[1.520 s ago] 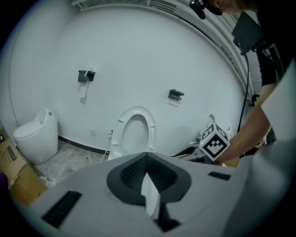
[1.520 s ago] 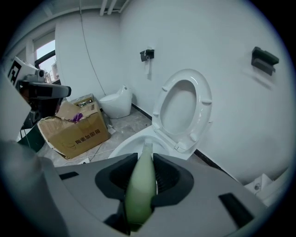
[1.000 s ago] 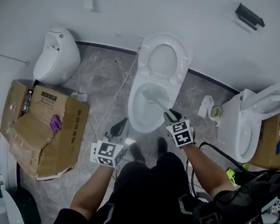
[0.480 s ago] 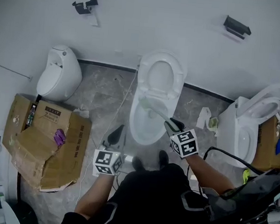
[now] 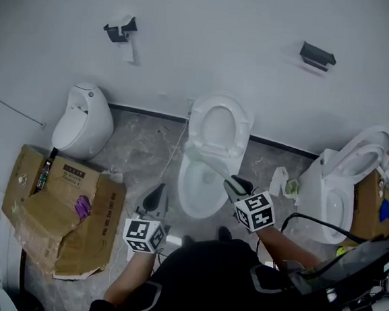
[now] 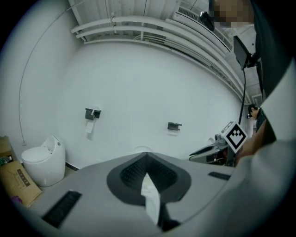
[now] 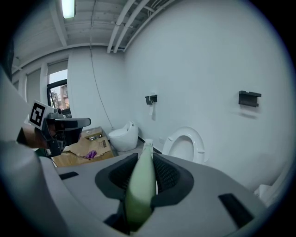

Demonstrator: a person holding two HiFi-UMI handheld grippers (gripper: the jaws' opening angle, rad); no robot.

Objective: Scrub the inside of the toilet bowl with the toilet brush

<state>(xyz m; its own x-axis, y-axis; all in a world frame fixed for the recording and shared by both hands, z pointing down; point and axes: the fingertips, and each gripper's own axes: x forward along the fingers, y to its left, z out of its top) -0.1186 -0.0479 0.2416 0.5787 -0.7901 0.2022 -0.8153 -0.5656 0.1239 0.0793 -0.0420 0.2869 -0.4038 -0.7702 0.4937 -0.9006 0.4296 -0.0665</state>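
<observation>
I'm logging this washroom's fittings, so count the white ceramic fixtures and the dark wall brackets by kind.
White ceramic toilets with raised lids: 2
White egg-shaped ceramic urinal: 1
Dark wall-mounted brackets: 2
Total: 5

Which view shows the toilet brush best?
Head view: the whole toilet brush shows, from the right gripper to its head at the toilet bowl's rear. Right gripper view shows only the green handle, foreshortened, between the jaws. Left gripper view: brush not discernible.
</observation>
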